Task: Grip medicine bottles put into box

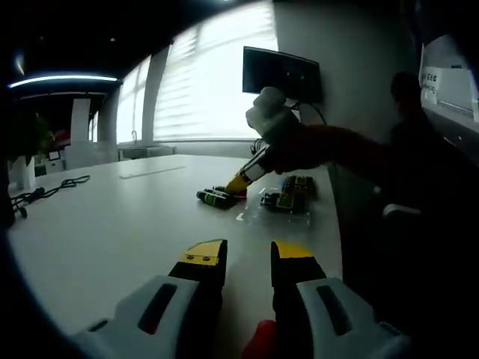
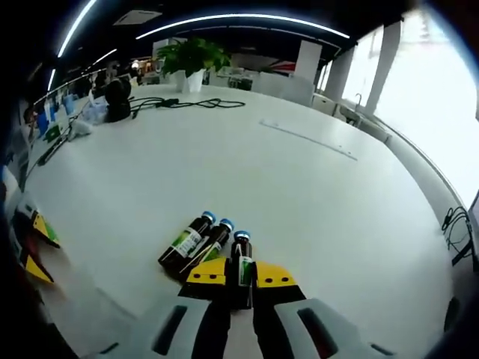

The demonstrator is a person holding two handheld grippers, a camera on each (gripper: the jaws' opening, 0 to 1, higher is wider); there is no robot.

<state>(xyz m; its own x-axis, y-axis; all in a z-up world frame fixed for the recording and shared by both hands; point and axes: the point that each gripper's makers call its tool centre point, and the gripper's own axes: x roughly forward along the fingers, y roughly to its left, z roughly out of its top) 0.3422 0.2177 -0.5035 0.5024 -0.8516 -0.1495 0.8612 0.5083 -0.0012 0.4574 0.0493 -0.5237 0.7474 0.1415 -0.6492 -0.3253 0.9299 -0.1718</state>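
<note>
Left gripper [image 1: 248, 258]: my fingers [image 1: 203, 258] stand parted with nothing between them, hovering over the white desk [image 1: 112, 224].
Box [image 1: 290, 196]: a clear tray near the desk's far edge, dark bottles already lying inside.
Right gripper [image 2: 241, 275]: my fingers [image 2: 208, 273] sit on either side of the third medicine bottle [image 2: 241, 265], apparently clamped on it, blue cap pointing away.
Other two bottles [image 2: 196, 241]: lying side by side on the desk, touching, just left of the held one.
Cables [image 2: 183, 102]: far across the desk, beside a potted plant [image 2: 191, 58].
</note>
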